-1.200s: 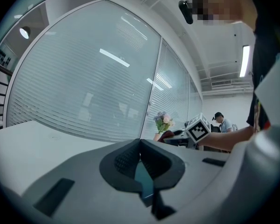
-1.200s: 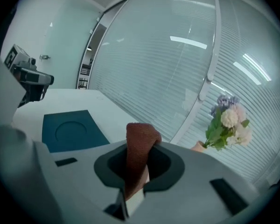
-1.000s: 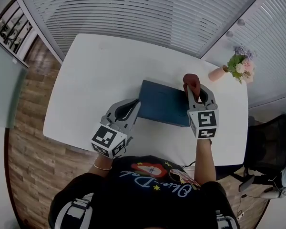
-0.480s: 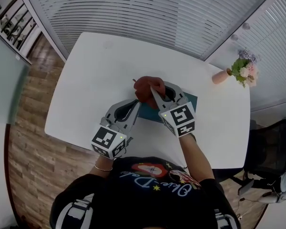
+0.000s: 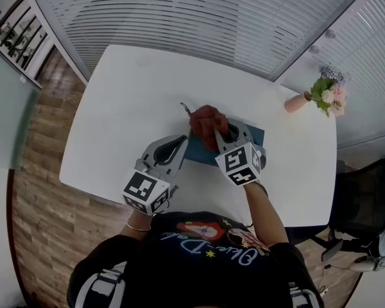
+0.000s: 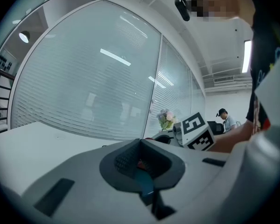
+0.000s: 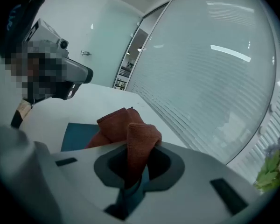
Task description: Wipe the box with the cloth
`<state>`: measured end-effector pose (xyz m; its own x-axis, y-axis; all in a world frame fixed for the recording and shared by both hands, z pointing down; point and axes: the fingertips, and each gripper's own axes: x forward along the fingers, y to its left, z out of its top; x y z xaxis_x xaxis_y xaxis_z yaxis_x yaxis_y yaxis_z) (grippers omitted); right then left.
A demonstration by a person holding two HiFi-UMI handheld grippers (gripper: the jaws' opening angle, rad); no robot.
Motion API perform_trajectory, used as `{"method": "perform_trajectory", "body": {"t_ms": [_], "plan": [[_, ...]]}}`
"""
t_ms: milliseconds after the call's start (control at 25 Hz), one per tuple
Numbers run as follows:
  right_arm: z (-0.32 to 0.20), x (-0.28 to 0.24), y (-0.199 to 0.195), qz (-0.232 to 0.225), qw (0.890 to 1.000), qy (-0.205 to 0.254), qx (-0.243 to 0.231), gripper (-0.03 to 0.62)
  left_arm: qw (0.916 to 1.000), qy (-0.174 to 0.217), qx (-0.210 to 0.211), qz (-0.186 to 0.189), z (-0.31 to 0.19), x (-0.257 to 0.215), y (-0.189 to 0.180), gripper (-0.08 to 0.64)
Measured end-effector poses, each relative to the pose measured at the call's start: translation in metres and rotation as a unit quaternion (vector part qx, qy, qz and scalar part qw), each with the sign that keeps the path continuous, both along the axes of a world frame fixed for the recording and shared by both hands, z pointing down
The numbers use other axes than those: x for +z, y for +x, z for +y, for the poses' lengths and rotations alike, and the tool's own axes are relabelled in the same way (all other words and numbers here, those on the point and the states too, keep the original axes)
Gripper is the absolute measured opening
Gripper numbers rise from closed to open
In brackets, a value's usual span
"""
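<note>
You are clamping the cloth [image 5: 205, 117] in your right claw [image 5: 213, 133], which is leaning over the box [image 5: 255, 136]. Your left claw [image 5: 181, 142], jaws pressed together, is pointing at the box's near-left edge.

black T-shirt [image 5: 179, 268], colourful print | thin bracelet [image 5: 137, 225] | grey left gripper [image 5: 182, 141], right gripper [image 5: 217, 133]: black-white marker cubes [image 5: 143, 190]
</note>
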<state>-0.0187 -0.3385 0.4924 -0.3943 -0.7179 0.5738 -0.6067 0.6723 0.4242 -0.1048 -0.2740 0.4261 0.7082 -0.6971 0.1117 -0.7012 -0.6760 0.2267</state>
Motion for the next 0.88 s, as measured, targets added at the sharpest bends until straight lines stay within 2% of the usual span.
{"method": "perform_trajectory", "body": {"t_ms": [160,520,880], "plan": [[0.004,0.003,0.02,0.013,1.0,0.001,0.019,0.038,1.0,-0.002,0.002,-0.004,0.0,0.0,0.001,0.003],[0.015,0.004,0.06,-0.004,0.997,-0.005,0.071,0.038,0.9999,0.006,0.011,0.0,0.001,-0.006,0.014,0.003],[0.024,0.007,0.122,-0.001,0.99,-0.009,0.143,0.038,0.9997,0.009,0.024,-0.001,0.009,-0.008,0.028,0.003]]}}
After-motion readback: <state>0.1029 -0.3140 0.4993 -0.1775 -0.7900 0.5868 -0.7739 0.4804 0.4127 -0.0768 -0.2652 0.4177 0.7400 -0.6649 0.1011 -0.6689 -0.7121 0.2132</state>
